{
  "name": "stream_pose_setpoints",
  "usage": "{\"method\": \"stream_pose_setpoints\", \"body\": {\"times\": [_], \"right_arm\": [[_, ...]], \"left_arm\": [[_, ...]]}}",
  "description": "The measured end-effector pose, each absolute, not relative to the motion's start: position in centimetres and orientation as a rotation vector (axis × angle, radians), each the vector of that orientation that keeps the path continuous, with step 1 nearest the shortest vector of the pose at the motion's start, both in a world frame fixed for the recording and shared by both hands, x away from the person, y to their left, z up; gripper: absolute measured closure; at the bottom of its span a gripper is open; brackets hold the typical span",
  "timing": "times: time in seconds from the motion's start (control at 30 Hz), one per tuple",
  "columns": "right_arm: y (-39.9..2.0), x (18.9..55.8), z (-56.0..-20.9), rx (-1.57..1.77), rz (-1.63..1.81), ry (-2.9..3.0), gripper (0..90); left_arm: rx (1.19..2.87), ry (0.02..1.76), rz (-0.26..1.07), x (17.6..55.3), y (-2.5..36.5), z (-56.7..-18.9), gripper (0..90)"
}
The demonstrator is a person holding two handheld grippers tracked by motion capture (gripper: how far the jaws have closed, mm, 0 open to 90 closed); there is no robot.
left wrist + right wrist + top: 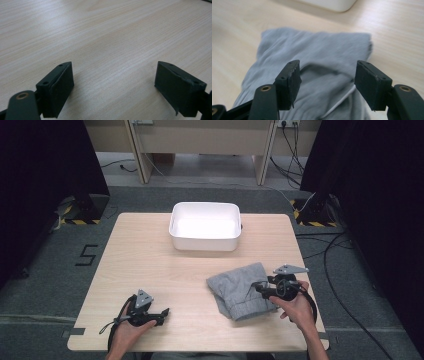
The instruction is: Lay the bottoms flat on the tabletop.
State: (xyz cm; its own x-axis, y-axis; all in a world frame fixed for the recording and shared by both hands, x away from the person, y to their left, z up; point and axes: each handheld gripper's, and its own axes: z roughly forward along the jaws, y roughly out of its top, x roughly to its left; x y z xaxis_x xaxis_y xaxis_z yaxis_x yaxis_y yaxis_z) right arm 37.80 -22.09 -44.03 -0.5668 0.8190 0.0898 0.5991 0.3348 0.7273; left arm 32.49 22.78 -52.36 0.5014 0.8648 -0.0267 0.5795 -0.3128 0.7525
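Black jaws of my right gripper [325,85] sit lowest in the right gripper view, standing well apart with nothing pinched between them; the grey folded garment [317,60] lies just beyond and beneath them, its white drawstring [342,100] trailing in the gap at the bottom of the frame. From above, that gripper [260,287] hovers at the right edge of the garment [237,290], which sits at lower right of the tabletop with its long axis running from upper right to lower left, so my right hand [295,307] is plainly the nearer one. I judge the coming move turns on that: the cloth lies directly ahead of the jaws, toward the left of the high view, and they would need only to drop and close on the near edge. My left gripper [162,312] rests at lower left, well apart from the cloth, jaws wide and empty over bare wood [105,50]. Beyond the cloth, a white tub [205,240] stands at the far middle of the pale tabletop [140,265]. Grey carpet [55,270], black curtains and loose cables surround it.
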Motion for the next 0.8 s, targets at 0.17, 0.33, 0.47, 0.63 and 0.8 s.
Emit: {"method": "stream_pose_setpoints", "body": {"times": [0.17, 0.33, 0.47, 0.63, 0.8], "right_arm": [[-22.6, 38.0, -45.9, 1.299, 0.95, 2.369, 51.2], [-20.8, 38.0, -48.0, 1.274, 0.903, 2.458, 56.1], [-18.0, 37.0, -48.1, 1.25, 0.946, 2.509, 54.5], [-14.6, 35.3, -47.9, 1.249, 0.978, 2.538, 42.4], [-14.1, 34.0, -46.3, 1.183, 1.02, 2.509, 35.1]], "left_arm": [[2.022, 1.183, 0.504, 32.5, 22.8, -52.3, 14.6], [2.019, 1.185, 0.506, 32.6, 22.5, -52.3, 14.6], [2.023, 1.18, 0.504, 32.5, 22.3, -52.3, 14.8], [2.028, 1.158, 0.489, 32.2, 21.7, -52.3, 15.3], [2.016, 1.125, 0.432, 31.7, 20.6, -51.9, 17.3]]}}
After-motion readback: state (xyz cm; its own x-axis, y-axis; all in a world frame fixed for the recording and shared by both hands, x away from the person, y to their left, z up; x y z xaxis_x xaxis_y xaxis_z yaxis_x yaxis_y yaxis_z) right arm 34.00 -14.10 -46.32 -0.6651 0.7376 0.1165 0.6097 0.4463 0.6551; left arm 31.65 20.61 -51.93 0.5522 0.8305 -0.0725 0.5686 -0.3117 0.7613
